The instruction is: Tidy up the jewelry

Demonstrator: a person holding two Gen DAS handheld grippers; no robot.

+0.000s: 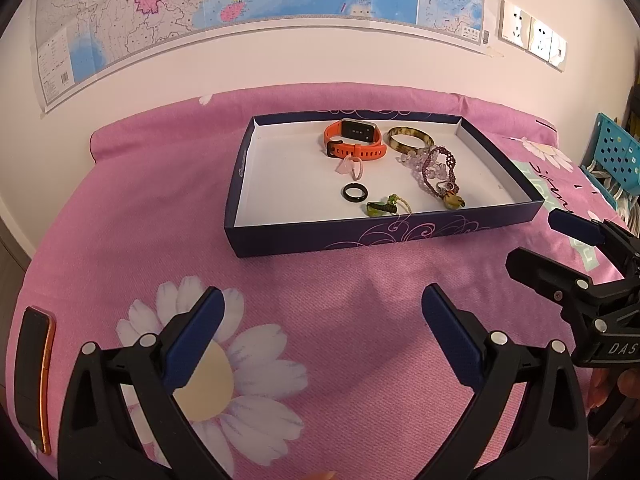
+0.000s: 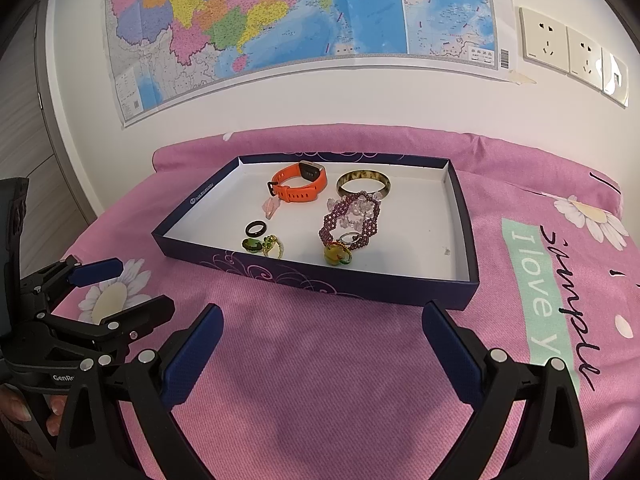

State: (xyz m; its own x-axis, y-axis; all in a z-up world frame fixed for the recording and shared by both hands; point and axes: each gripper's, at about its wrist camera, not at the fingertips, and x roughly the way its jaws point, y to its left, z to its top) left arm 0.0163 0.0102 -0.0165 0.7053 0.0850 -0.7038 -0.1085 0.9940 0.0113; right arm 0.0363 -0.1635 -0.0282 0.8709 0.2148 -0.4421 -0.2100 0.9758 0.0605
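A dark blue box lid (image 1: 320, 236) (image 2: 360, 286) with a white inside lies on the pink bedsheet. In it are an orange watch (image 1: 354, 142) (image 2: 298, 184), a brown bangle (image 1: 410, 140) (image 2: 363, 185), a purple beaded bracelet (image 1: 434, 170) (image 2: 352, 220), a black ring (image 1: 354, 192) (image 2: 256, 228), a pink ring (image 1: 352, 168) (image 2: 271, 209), a green charm (image 1: 382, 208) (image 2: 262, 245) and a yellow-green charm (image 1: 454, 200) (image 2: 337, 257). My left gripper (image 1: 322, 332) is open and empty in front of the box. My right gripper (image 2: 322, 344) is open and empty, also short of the box.
A phone with an orange edge (image 1: 34, 376) lies on the sheet at the left. A blue plastic basket (image 1: 612, 160) stands at the right of the bed. A map (image 2: 280, 20) and wall sockets (image 2: 572, 48) are on the wall behind.
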